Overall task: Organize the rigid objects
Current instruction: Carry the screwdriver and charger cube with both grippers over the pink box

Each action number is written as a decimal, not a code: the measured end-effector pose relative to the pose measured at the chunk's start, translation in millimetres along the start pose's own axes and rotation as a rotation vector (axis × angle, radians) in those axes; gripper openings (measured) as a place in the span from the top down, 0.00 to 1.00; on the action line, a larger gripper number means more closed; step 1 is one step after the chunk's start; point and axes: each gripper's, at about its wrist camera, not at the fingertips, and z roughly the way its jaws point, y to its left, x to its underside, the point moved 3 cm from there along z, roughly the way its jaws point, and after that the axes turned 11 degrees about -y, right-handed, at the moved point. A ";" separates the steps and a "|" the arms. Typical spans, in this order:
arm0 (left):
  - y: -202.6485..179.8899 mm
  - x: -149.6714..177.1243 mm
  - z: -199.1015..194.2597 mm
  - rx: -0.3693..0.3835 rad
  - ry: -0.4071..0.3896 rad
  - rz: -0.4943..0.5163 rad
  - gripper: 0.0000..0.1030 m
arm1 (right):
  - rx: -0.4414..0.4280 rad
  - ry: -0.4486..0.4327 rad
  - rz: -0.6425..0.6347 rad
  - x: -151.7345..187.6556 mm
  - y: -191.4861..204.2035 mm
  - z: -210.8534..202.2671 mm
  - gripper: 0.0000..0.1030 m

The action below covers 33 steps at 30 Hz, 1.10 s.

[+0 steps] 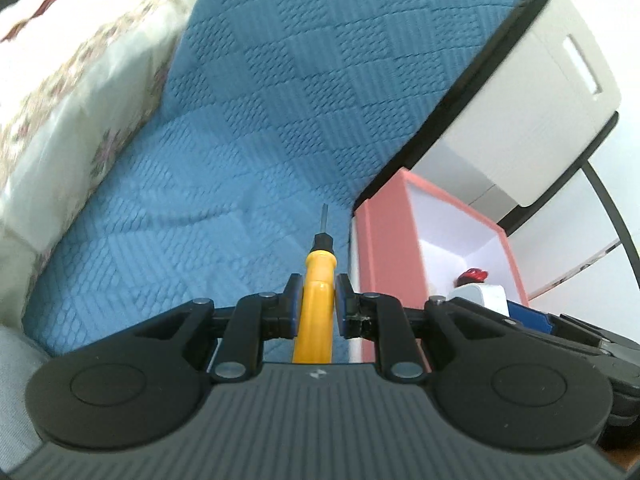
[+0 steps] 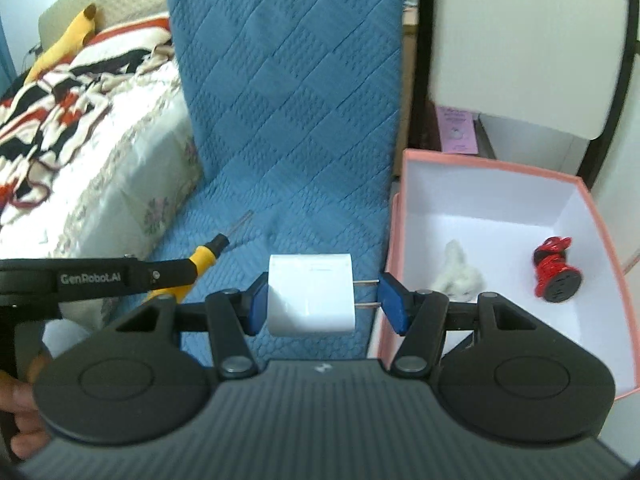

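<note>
My left gripper [image 1: 317,304] is shut on a yellow screwdriver [image 1: 318,280], tip pointing forward over the blue quilted seat [image 1: 192,184]. It also shows in the right wrist view [image 2: 202,258], held by the left gripper [image 2: 176,276]. My right gripper [image 2: 322,300] is shut on a white plug adapter [image 2: 310,294], its prongs against the right pad, just left of the pink box [image 2: 404,172]. The box holds a red and black object [image 2: 554,266] and a white fluffy object [image 2: 458,276]. In the left wrist view the pink box [image 1: 384,248] stands to the right.
A white storage bin [image 1: 532,112] on a black frame stands behind the box. A bed with a floral cover [image 2: 112,184], a striped blanket and a yellow plush toy [image 2: 66,46] lies to the left. A purple booklet [image 2: 458,130] lies behind the box.
</note>
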 end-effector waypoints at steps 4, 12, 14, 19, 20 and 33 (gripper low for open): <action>-31.8 -12.6 -5.7 0.021 -0.015 0.031 0.81 | 0.024 -0.036 0.008 -16.7 -19.3 -16.4 0.42; -99.4 -27.3 -3.5 0.077 -0.036 0.068 0.81 | 0.045 -0.080 0.021 -39.9 -55.7 -43.2 0.42; -118.1 -27.4 0.2 0.094 -0.035 0.078 0.80 | 0.055 -0.090 0.026 -42.9 -68.1 -48.1 0.42; -159.8 -21.8 16.4 0.132 -0.016 0.104 0.80 | 0.077 -0.097 0.079 -45.9 -101.9 -56.6 0.42; -167.7 -20.5 20.2 0.141 -0.012 0.109 0.80 | 0.084 -0.100 0.080 -45.2 -106.5 -57.8 0.42; -221.4 24.1 83.3 0.164 0.090 0.153 0.80 | 0.157 0.004 0.171 4.0 -190.0 -34.6 0.42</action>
